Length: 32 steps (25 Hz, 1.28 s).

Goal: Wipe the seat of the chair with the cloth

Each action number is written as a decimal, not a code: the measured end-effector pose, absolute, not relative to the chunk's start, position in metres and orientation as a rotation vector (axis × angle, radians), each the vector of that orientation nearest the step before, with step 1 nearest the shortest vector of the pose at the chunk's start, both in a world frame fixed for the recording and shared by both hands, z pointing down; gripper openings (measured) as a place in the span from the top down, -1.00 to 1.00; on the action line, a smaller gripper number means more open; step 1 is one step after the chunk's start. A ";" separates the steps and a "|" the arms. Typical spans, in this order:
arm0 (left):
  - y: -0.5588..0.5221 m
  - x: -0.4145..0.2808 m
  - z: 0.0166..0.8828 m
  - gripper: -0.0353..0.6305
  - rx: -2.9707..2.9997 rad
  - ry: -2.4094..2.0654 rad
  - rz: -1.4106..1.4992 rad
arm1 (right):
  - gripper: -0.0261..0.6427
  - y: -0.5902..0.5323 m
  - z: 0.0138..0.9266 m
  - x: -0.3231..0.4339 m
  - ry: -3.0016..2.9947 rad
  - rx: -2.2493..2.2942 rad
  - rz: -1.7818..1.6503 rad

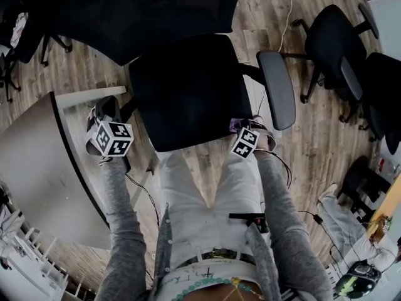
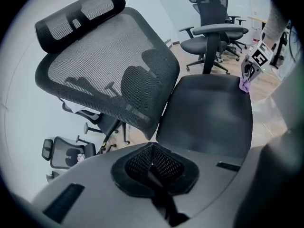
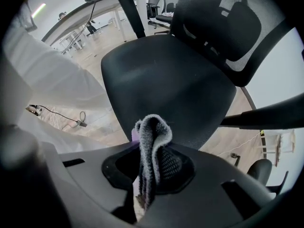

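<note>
Since the cloth (image 3: 151,144), folded upright, is clenched in our right gripper (image 3: 153,174) at the near right corner of the seat (image 3: 166,80), perhaps touching it, the surface to wipe lies just ahead. Our left gripper (image 2: 153,164), jaws pressed together on nothing, hangs off the seat's left side, farther away.

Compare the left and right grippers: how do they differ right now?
The right gripper is shut on the cloth; the left gripper is shut on nothing. The right gripper sits at the seat's front corner; the left gripper is off the seat's side, beside the table. Both carry marker cubes and face the chair.
</note>
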<state>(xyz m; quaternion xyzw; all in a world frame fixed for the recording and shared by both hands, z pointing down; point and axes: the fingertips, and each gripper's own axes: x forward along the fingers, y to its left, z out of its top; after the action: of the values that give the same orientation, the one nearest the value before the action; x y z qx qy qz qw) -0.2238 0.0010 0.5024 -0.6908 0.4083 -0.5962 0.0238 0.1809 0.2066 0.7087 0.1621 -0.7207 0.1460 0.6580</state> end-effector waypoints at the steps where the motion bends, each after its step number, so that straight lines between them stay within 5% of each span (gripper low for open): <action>1: 0.002 -0.224 0.503 0.90 -2.136 1.265 -1.846 | 0.77 0.206 0.707 0.179 -1.633 0.367 0.333; 16: 0.006 -0.219 0.505 0.90 -2.043 1.164 -1.899 | 0.77 0.174 0.640 0.112 -1.770 0.409 0.351; 32: 0.024 -0.114 0.451 0.90 -2.318 1.130 -1.604 | 0.77 0.155 0.561 0.067 -1.901 0.373 0.279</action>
<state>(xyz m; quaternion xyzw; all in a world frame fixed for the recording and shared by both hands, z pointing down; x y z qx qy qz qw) -0.1138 0.0244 0.4505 -0.7623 0.3715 -0.5274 0.0524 0.0673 0.1546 0.5611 0.1580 -0.8058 0.1182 0.5583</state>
